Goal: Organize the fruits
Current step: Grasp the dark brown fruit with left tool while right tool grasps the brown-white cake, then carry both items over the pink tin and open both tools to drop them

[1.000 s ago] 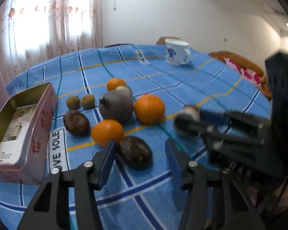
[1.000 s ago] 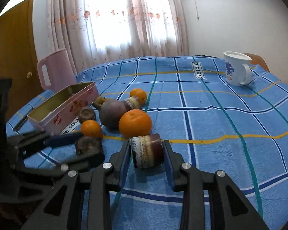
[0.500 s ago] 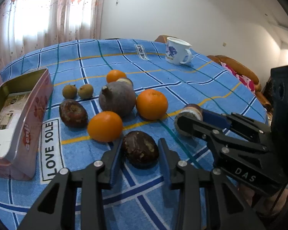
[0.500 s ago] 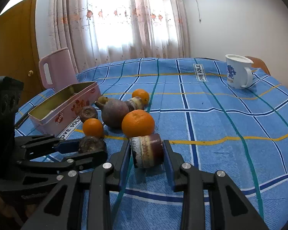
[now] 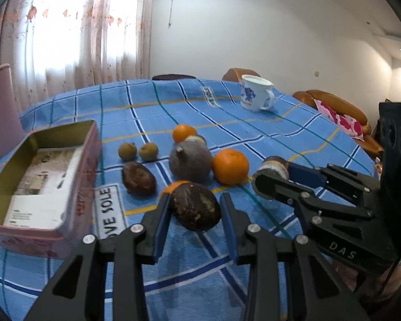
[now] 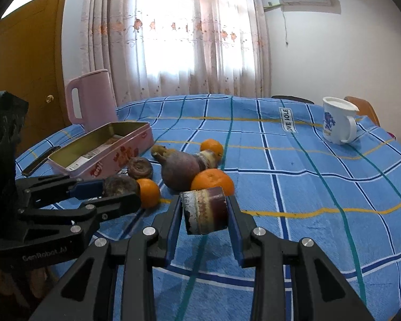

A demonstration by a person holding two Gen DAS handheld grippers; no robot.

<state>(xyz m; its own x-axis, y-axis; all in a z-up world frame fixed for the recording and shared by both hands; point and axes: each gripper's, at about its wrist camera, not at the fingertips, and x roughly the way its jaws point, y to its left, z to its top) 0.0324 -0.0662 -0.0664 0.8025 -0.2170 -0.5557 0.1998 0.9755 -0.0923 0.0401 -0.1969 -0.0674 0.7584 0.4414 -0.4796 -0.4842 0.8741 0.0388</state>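
My left gripper (image 5: 195, 200) is shut on a dark brown wrinkled fruit (image 5: 196, 206), held a little above the blue checked cloth. From the right wrist view the same gripper (image 6: 131, 191) sits at the left with that fruit (image 6: 120, 184) in it. My right gripper (image 6: 204, 203) is shut on a cut purple-and-white chunk (image 6: 204, 210), just in front of the fruit pile. On the cloth lie a big grey-purple beet (image 5: 190, 160), two clear oranges (image 5: 230, 165) (image 5: 184, 132), a third orange (image 5: 173, 186) half hidden, another dark fruit (image 5: 138, 178) and two small greenish fruits (image 5: 127, 150).
An open pink tin box (image 5: 74, 187) with paper inside stands left of the pile. A pink jug (image 6: 89, 96) rises behind it. A white mug (image 5: 255, 96) stands far right on the table. A dark flat object (image 6: 40, 160) lies by the box.
The left jaws closed onto the dark brown fruit and raised it off the cloth, toward the pile. The right gripper kept still with its chunk.
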